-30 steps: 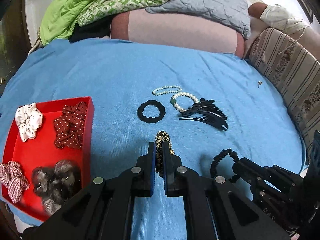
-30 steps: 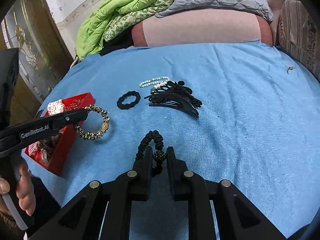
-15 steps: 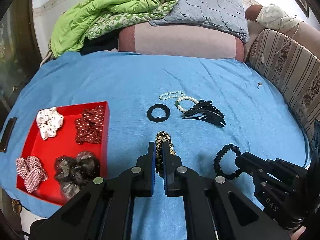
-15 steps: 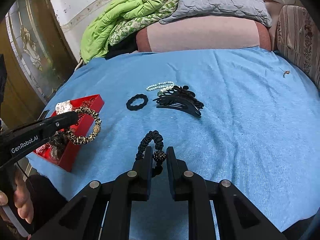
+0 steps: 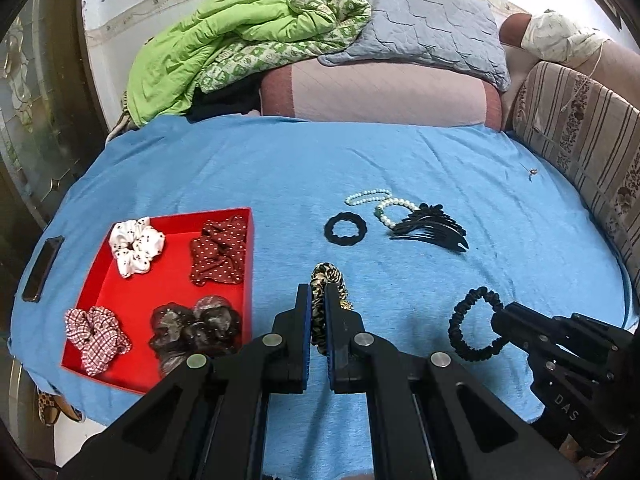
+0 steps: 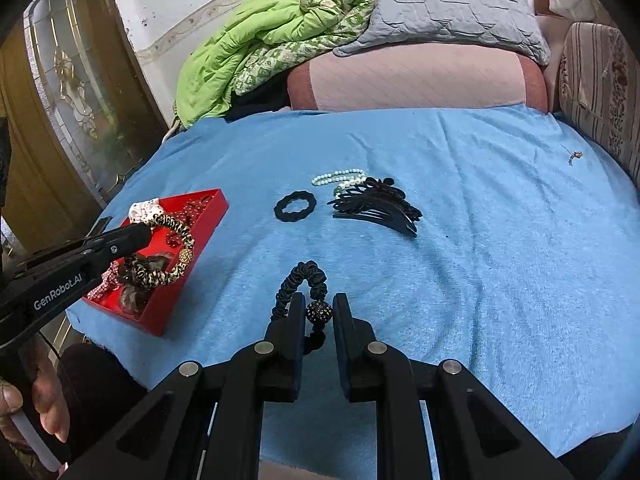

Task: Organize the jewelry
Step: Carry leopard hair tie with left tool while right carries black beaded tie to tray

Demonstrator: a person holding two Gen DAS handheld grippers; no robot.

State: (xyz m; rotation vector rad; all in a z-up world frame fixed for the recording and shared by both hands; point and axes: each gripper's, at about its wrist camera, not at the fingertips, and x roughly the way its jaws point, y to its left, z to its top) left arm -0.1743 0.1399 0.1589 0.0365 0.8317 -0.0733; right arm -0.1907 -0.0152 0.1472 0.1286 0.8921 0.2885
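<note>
My left gripper (image 5: 318, 296) is shut on a leopard-print hair tie (image 5: 328, 276). In the right wrist view that tie (image 6: 176, 248) hangs from the left gripper (image 6: 140, 234) above the red tray (image 6: 208, 220). My right gripper (image 6: 318, 304) is shut on a black ruched hair tie (image 6: 304, 276) at its glittery bead, lifted off the blue cloth. The tray (image 5: 168, 280) holds several scrunchies. A black ring tie (image 5: 345, 229), pearl bracelets (image 5: 384, 202) and a black hair comb (image 5: 432, 226) lie on the cloth beyond.
A dark flat device (image 5: 42, 268) lies left of the tray near the cloth's edge. Green bedding (image 5: 224, 48) and a grey pillow (image 5: 424, 28) are piled at the back. A striped cushion (image 5: 580, 136) borders the right. A tiny trinket (image 5: 530, 172) lies far right.
Both grippers have risen and drawn back with their ties. The left one carried the leopard tie leftward, from beside the tray to above it.
</note>
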